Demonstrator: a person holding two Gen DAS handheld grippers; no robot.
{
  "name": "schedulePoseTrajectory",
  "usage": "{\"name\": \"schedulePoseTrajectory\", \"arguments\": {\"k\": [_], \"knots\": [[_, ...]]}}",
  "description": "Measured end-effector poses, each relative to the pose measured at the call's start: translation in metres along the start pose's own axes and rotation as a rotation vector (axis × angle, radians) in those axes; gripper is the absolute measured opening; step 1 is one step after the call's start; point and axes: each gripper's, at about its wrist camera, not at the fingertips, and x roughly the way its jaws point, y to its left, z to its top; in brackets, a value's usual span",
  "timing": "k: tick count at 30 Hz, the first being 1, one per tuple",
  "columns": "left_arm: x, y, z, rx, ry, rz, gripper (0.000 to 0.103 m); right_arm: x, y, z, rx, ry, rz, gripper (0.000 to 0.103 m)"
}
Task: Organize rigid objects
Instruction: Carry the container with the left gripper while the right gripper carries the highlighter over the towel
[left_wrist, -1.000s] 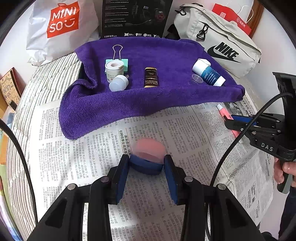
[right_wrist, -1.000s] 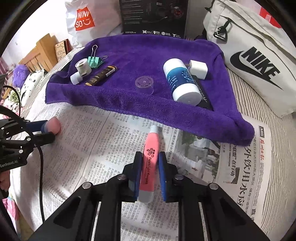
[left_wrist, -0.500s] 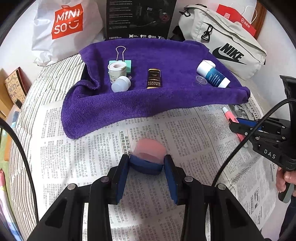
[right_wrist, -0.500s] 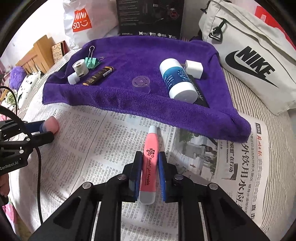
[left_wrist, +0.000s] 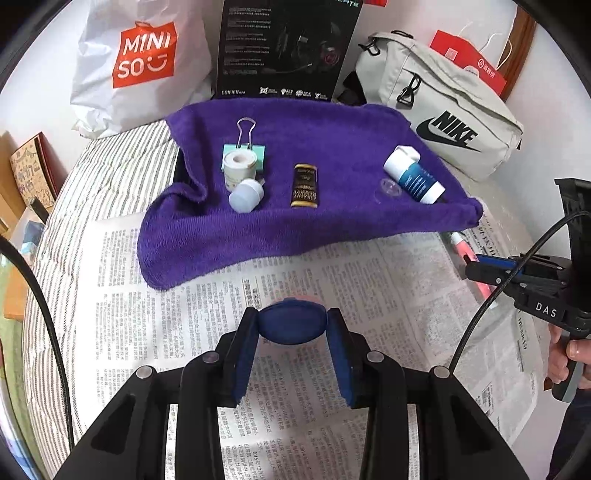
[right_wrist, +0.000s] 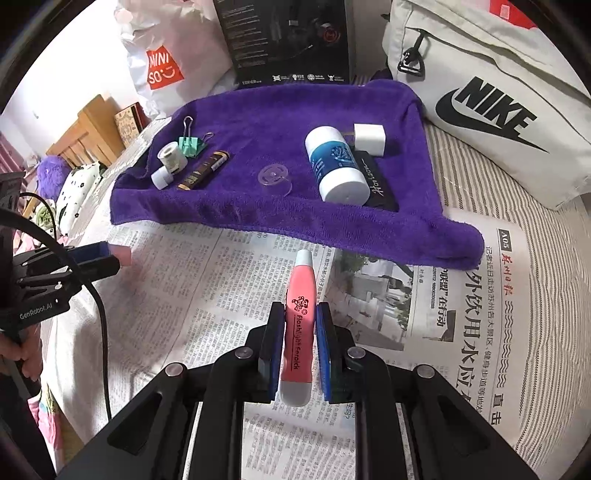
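Observation:
My left gripper is shut on a small round blue-and-pink container, held above the newspaper. It also shows in the right wrist view. My right gripper is shut on a pink pen-shaped flashlight, held above the newspaper; the flashlight also shows in the left wrist view. Beyond lies a purple towel with a white-and-blue bottle, a clear lid, a brown tube, a tape roll, a white cap and a green binder clip.
A white charger cube and a black case lie on the towel's right. Behind stand a Miniso bag, a black box and a Nike bag. Striped bedding surrounds the newspaper.
Both grippers have lifted and tilted with their objects still held. The round container now shows mostly its blue side, with the pink part nearly hidden.

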Motion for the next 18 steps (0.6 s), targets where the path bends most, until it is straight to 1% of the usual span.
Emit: {"name": "schedulePoseTrajectory", "arguments": {"k": [6, 12, 14, 18], "knots": [[-0.004, -0.005, 0.011, 0.012, -0.011, 0.001, 0.036, -0.001, 0.004, 0.004, -0.03, 0.01, 0.016, 0.017], [-0.008, -0.009, 0.018, 0.014, -0.027, -0.006, 0.036, -0.008, 0.007, 0.009, -0.043, -0.011, 0.022, 0.017], [-0.011, -0.008, 0.02, 0.014, -0.035, -0.021, 0.036, -0.01, 0.007, 0.012, -0.042, -0.011, 0.033, 0.017], [-0.016, -0.009, 0.026, 0.02, -0.047, -0.018, 0.036, -0.017, 0.006, 0.019, -0.042, -0.026, 0.052, 0.017]]}}
